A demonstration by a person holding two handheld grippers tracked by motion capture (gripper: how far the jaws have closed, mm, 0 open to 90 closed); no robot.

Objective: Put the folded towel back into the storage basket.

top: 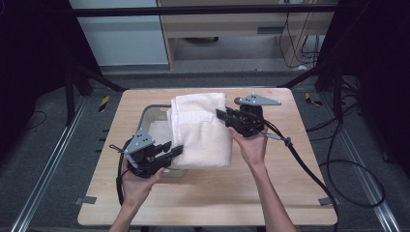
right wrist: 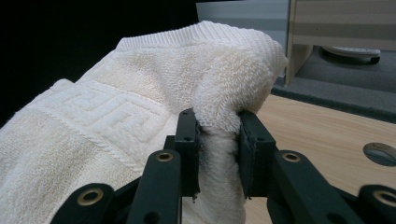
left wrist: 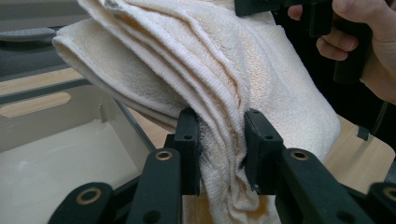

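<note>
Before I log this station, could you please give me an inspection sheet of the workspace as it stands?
Surface: light wooden table, bare around the work.
Job's things: folded cream towel, held over a grey bin; the bin's inside looks empty.
Clutter: nothing seen.
Grippers: left gripper shut on the towel's layered edge; right gripper shut on a bunched fold.
Cables: a black cable trails from the right gripper off the table; another loops by the left hand.
Surroundings: dark floor with loose cables, metal rails, wooden furniture behind.
</note>
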